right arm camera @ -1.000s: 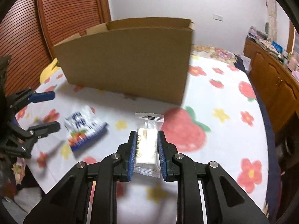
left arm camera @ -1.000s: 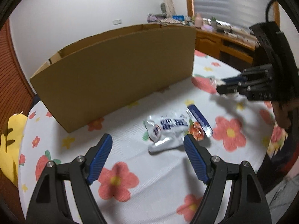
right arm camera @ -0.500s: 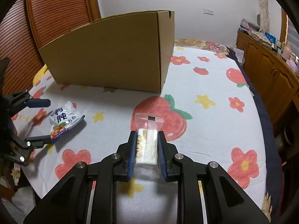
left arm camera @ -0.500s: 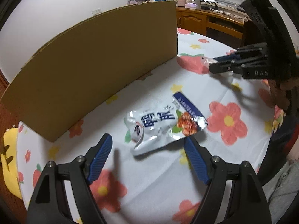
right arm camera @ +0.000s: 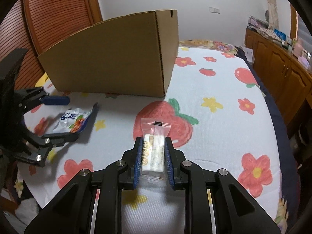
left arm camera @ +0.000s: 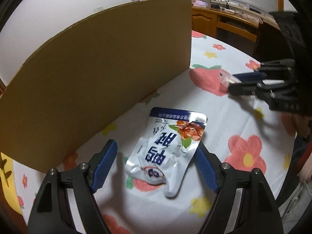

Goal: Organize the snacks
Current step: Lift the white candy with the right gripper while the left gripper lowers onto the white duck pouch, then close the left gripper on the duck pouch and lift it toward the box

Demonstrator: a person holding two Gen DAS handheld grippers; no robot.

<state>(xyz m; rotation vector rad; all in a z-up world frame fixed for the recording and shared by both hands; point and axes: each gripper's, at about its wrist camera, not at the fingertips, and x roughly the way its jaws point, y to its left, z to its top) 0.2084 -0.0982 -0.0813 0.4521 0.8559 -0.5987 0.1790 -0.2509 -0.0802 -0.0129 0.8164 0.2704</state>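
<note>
A white and blue snack pouch (left arm camera: 167, 152) lies on the flowered tablecloth, between the open fingers of my left gripper (left arm camera: 156, 156). The pouch also shows in the right wrist view (right arm camera: 75, 120), with the left gripper (right arm camera: 58, 117) around it. My right gripper (right arm camera: 153, 156) is shut on a clear-wrapped biscuit pack (right arm camera: 154, 148) and holds it above the cloth. In the left wrist view the right gripper (left arm camera: 234, 81) is at the right, with the wrapper's end sticking out. A tall cardboard box (left arm camera: 93, 74) stands behind the pouch; it shows in the right wrist view too (right arm camera: 117, 58).
The table (right arm camera: 224, 128) has a white cloth with flowers and strawberries. A wooden sideboard (right arm camera: 280, 66) with clutter runs along the right wall. A slatted wooden door (right arm camera: 48, 15) is behind the box. A yellow cushion (left arm camera: 7, 179) lies at the left table edge.
My left gripper has moved forward and down, so the pouch now lies between its fingers. My right gripper has drawn back from the box, still holding the biscuit pack.
</note>
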